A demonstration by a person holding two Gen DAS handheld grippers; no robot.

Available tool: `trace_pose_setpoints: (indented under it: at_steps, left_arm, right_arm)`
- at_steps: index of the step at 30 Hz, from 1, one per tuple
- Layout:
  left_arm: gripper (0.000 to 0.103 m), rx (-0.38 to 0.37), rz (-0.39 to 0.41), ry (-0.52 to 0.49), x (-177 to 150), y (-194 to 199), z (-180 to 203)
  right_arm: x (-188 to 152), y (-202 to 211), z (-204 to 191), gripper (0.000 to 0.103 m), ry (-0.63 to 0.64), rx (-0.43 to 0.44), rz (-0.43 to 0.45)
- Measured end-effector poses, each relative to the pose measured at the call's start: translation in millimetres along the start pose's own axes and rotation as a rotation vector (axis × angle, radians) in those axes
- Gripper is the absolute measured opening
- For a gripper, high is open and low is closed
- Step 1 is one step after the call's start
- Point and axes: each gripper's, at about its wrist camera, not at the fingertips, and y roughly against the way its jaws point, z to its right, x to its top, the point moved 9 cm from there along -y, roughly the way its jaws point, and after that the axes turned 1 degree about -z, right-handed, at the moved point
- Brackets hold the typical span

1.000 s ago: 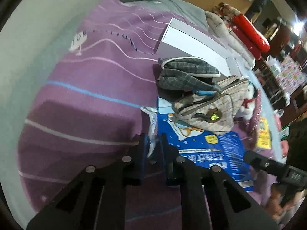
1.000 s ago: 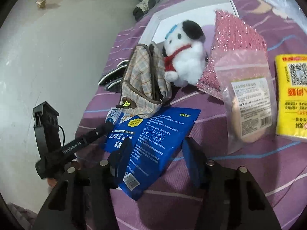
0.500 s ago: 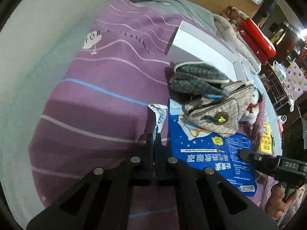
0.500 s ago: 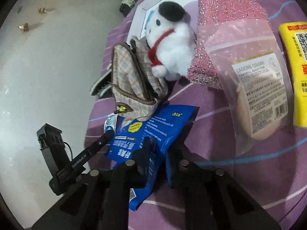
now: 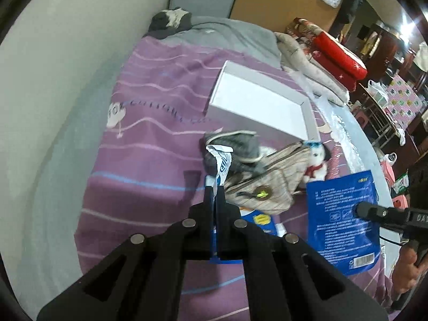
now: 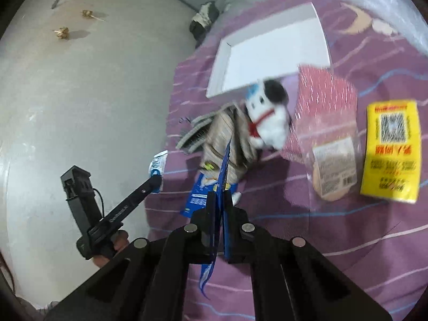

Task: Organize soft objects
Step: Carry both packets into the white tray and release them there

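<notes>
My left gripper (image 5: 214,187) is shut on the white torn end of the blue soft pack (image 5: 222,160) and holds it off the bed. My right gripper (image 6: 220,195) is shut on the other edge of the same blue pack (image 6: 223,165), seen edge-on; in the left wrist view the pack's blue face (image 5: 342,214) hangs raised at the right. Under it lie a plaid pouch (image 5: 270,187), a grey checked cloth (image 5: 238,144) and a white plush dog with a red scarf (image 6: 267,115). An open white box (image 5: 256,99) sits behind them.
The purple striped bedspread (image 5: 149,133) lies against a pale wall (image 5: 53,80) on the left. A pink glitter bag (image 6: 326,96), a clear pouch with a puff (image 6: 334,171) and a yellow packet (image 6: 390,149) lie at the right. Red bolsters (image 5: 337,56) and furniture stand beyond the bed.
Both grippers closed on the blue pack, one at each end, and lifted it up off the bed; it now hangs between them above the plaid pouch.
</notes>
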Motion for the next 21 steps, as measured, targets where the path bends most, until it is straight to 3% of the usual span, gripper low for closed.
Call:
trace_pose_setpoints:
  at_steps: [10, 14, 18, 21]
  left_arm:
    - [0.002, -0.079, -0.001, -0.062, 58.4, -12.8, 35.7]
    - [0.002, -0.078, -0.03, -0.097, 89.2, -45.5, 44.1]
    - [0.002, 0.002, -0.053, -0.158, 124.7, -92.6, 46.9]
    - [0.002, -0.042, -0.091, -0.135, 138.3, -122.3, 50.5]
  right_arm:
    - [57.3, 18.2, -18.5, 0.003, 0.079, 0.01, 0.056]
    - [96.6, 15.7, -10.9, 0.003, 0.088, 0.003, 0.103]
    - [145.0, 4.5, 15.0, 0.003, 0.038, -0.019, 0.122]
    - [175.0, -4.7, 38.1, 0.003, 0.013, -0.064, 0.144]
